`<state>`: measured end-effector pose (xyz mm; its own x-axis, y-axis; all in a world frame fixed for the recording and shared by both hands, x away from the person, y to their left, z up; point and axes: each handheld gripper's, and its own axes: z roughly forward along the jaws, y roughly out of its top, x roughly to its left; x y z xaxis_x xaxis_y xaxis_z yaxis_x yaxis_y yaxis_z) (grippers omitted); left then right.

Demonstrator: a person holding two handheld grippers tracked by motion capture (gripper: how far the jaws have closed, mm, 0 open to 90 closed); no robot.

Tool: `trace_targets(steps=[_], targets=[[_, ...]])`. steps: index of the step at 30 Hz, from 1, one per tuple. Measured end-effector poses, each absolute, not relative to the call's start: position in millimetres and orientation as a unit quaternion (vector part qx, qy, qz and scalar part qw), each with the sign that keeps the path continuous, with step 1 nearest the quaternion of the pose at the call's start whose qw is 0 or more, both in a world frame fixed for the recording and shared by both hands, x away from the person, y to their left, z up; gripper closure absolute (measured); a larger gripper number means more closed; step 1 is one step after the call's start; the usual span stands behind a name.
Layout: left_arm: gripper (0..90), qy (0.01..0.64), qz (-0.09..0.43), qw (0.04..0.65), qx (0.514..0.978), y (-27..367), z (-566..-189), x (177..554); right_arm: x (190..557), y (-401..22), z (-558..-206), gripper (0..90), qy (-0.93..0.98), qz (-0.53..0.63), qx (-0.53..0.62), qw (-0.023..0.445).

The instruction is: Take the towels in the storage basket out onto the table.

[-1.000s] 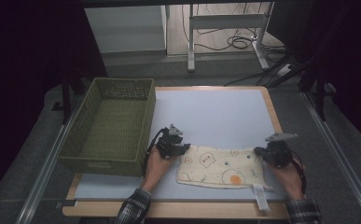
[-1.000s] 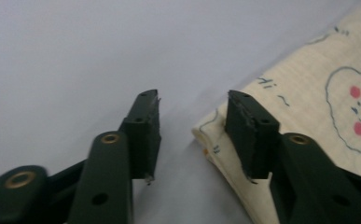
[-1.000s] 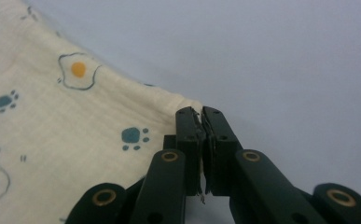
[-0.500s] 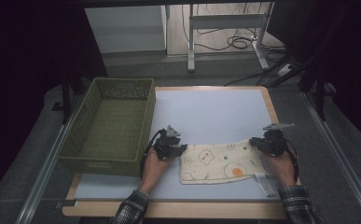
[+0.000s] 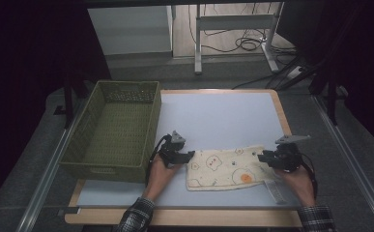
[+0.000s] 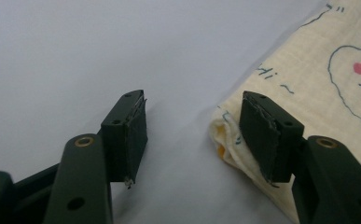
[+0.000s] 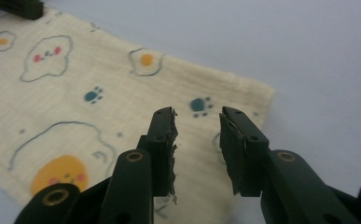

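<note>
A cream cloth (image 5: 225, 168) printed with cartoon faces, eggs and paw marks lies folded flat near the front of the pale blue table (image 5: 218, 116). My left gripper (image 5: 187, 155) is at its left end. In the left gripper view this gripper (image 6: 194, 105) has just been opening; its right pad rests beside the cloth's folded corner (image 6: 227, 137) and nothing is pinched. My right gripper (image 5: 264, 157) is at the cloth's right end. Its jaws (image 7: 197, 116) have also just been opening and hover a small way apart over the cloth (image 7: 75, 98), gripping nothing.
A green woven basket (image 5: 102, 171) stands on the table's left side, just left of my left hand. A clear strip (image 5: 275, 189) lies by my right hand near the front wooden edge (image 5: 184, 217). Desk legs and cables lie beyond the far edge.
Both grippers' jaws have widened and let go of the cloth's ends. The right hand shifted up-table with the cloth's right end, then back; the cloth now lies flat.
</note>
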<state>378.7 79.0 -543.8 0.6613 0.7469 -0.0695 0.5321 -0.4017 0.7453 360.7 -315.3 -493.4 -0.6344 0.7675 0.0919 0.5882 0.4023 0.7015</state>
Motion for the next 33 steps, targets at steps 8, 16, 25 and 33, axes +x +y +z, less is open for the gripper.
trace_targets(steps=[8, 16, 25, 33], targets=[[41.7, 0.388, 0.138, 0.388, 0.824, 79, -544, 379, 339, -295, -496, 60.8, 0.838, 0.368, 0.386, 0.112], [41.7, 0.390, 0.136, 0.389, 0.823, 79, -544, 379, 325, -265, -498, 60.9, 0.851, 0.376, 0.352, 0.098], [41.7, 0.391, 0.136, 0.389, 0.823, 79, -544, 379, 315, -230, -507, 66.2, 0.865, 0.385, 0.313, 0.070], [41.7, 0.392, 0.135, 0.389, 0.823, 79, -544, 378, 307, -187, -517, 68.1, 0.879, 0.389, 0.273, 0.037]])
